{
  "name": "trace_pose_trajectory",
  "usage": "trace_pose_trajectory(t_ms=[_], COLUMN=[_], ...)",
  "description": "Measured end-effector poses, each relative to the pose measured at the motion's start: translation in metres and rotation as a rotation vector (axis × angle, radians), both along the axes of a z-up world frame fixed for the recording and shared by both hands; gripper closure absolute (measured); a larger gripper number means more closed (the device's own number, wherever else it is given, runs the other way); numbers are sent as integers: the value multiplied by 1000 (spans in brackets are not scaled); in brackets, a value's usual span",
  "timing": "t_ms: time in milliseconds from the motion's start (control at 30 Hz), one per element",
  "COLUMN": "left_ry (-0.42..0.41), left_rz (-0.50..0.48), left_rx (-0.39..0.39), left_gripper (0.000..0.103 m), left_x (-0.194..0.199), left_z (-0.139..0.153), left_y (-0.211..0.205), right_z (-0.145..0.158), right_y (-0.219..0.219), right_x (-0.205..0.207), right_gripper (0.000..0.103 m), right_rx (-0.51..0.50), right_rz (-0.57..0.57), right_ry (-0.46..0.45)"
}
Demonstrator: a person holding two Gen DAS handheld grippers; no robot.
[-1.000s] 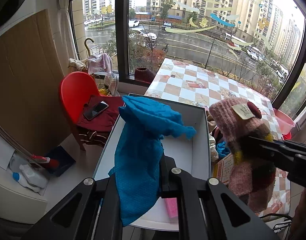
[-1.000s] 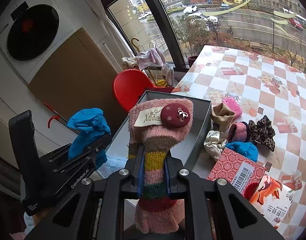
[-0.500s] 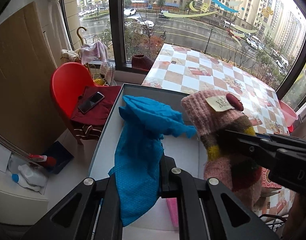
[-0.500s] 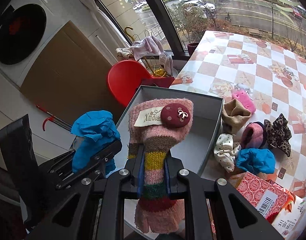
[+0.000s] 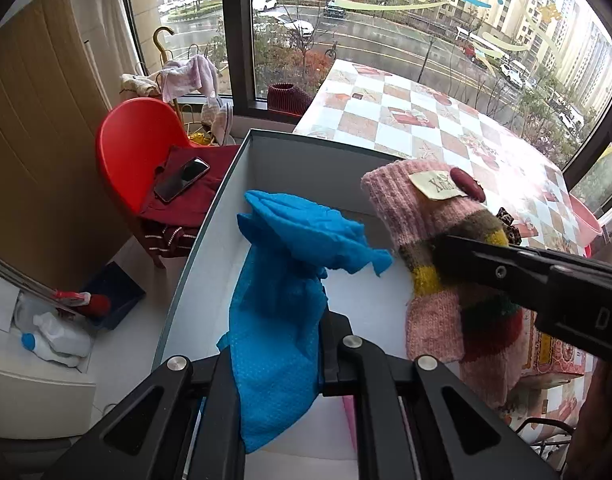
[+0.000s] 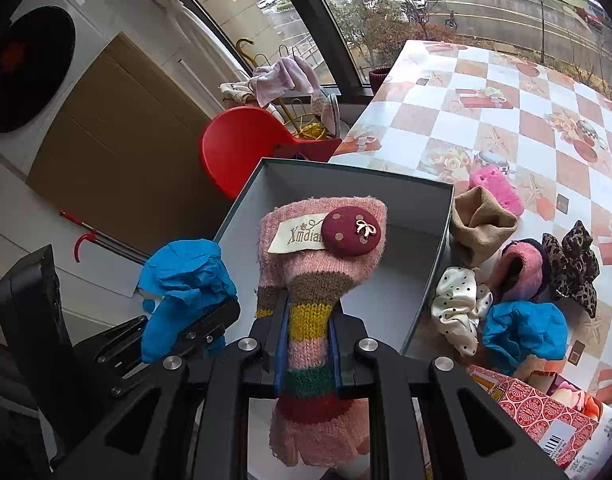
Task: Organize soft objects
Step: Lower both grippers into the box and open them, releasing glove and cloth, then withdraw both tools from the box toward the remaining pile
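My left gripper [image 5: 282, 320] is shut on a blue cloth [image 5: 282, 280], which hangs over the left part of a grey open box [image 5: 210, 232]. My right gripper [image 6: 308, 312] is shut on a pink striped knit mitten [image 6: 322, 272] with a maroon button and a label, held above the same box [image 6: 426, 196]. In the left wrist view the mitten [image 5: 430, 216] and the right gripper [image 5: 458, 256] sit just right of the blue cloth. In the right wrist view the left gripper [image 6: 194, 312] with the blue cloth [image 6: 186, 276] is at the left.
Right of the box on the checkered table [image 6: 506, 92] lie a tan cloth [image 6: 482, 224], a pink item [image 6: 494, 188], a dotted white scrunchie [image 6: 458, 304], a leopard scrunchie [image 6: 574, 264], another blue cloth [image 6: 526, 332] and a red packet [image 6: 534, 408]. A red chair [image 5: 134, 152] with a phone [image 5: 182, 178] stands left.
Both grippers have come down and closer over the box, each still holding its item. The mitten has shifted left, nearer the blue cloth.
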State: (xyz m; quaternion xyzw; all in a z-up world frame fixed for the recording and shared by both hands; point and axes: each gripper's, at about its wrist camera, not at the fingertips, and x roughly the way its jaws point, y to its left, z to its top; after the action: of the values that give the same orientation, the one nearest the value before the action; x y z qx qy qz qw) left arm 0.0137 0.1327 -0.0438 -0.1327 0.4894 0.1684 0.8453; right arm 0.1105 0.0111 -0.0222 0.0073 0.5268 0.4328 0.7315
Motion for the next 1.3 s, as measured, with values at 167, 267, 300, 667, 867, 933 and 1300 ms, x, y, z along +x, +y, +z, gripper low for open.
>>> trace_pose_trajectory(t_ms=[167,267,300,667,867,933,1300], left_ry=[8,10,11,18,17,-6,-95], left_rz=[-3,-6,-7,-8,12,20,38], left_rx=[-2,-2,-2,7,-5,-18,-96], left_gripper=[93,93,93,82,20,12,0], left_x=[0,2,3,3,1,-1,-7], left_z=[-2,-3,-3,-6,-7,-5,6], left_y=[-1,0,0,-3,-2,0,8], right_z=[-3,-4,-4,-6,-7,-5,21], right_y=[3,4,4,7,7,5,-9], right_x=[1,1,2,3,2,2,-1], right_gripper=[85,85,85,85,78,42,0], right_rx=[-6,-8,-9,-24,-31,-27,67], right_rz=[2,1,0,-7,2,-4,-25], right_ry=[3,3,3,5,-1,-8,-2])
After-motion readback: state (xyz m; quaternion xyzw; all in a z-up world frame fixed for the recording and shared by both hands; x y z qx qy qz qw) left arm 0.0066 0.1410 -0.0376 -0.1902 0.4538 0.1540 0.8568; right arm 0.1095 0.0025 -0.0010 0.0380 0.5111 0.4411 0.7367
